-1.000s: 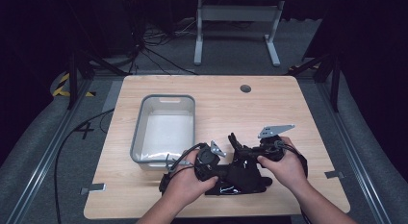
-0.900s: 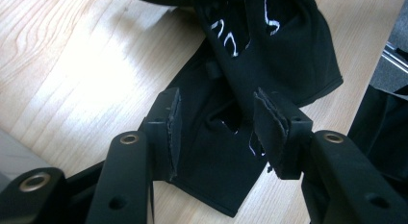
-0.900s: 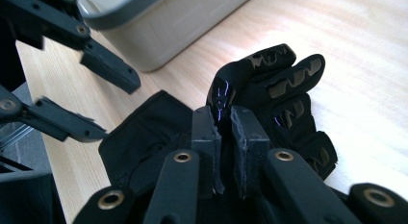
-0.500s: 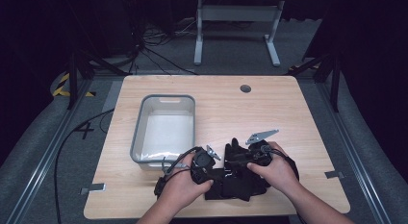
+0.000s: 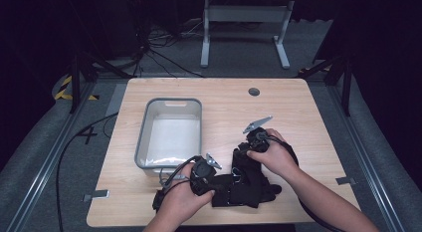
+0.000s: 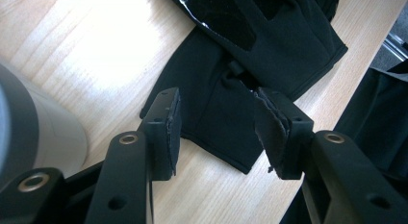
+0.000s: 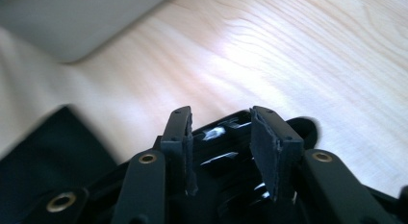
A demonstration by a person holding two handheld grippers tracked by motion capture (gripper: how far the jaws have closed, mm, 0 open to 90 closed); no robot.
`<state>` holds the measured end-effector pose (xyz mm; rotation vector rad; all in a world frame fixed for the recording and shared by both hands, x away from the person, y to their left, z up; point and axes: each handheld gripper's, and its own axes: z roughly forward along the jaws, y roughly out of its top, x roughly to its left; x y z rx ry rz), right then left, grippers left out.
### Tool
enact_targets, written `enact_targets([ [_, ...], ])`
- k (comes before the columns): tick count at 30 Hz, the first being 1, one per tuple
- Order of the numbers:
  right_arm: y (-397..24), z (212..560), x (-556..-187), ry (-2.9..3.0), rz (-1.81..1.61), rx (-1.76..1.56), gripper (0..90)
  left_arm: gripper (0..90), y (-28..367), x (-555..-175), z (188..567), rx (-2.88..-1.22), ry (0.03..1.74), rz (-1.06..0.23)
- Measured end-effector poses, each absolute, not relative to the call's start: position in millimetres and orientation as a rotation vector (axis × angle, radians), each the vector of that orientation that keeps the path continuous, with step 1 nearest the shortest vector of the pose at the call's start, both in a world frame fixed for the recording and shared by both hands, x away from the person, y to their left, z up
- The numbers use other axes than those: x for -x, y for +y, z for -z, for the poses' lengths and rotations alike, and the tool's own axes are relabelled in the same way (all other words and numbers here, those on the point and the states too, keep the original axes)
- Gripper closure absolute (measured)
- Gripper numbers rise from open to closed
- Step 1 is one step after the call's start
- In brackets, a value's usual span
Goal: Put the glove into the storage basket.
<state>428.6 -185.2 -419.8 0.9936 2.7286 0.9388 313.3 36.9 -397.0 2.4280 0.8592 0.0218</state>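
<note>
Jaws on right gripper (image 5: 245, 151) just opened, gapped over black garment (image 5: 249, 179), no pad contact. Left gripper (image 6: 219, 130) jaws half open, straddling the garment's edge, not pinching. Garment lies flat on tabletop (image 5: 303, 117), just in front of grey bin (image 5: 171, 130).

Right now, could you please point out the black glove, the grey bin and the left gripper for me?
black glove (image 6: 226, 104): left gripper view, on its palm fabric.
grey bin (image 5: 143, 135): high view, on its left rim.
left gripper (image 6: 219, 130): left gripper view, midway between its fingertips.
</note>
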Motion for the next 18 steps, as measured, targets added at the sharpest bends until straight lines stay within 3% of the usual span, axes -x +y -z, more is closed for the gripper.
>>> enact_targets([
  [6, -176, 429, -449, 2.745, -0.839, -0.989, 60.8, 53.0, 39, -312, 399, -2.431, 0.87, -0.018],
  [18, -169, 440, -452, 2.8, -0.785, -0.971, 65.4, 53.0, 36, -312, 399, -2.435, 0.861, -0.02],
])
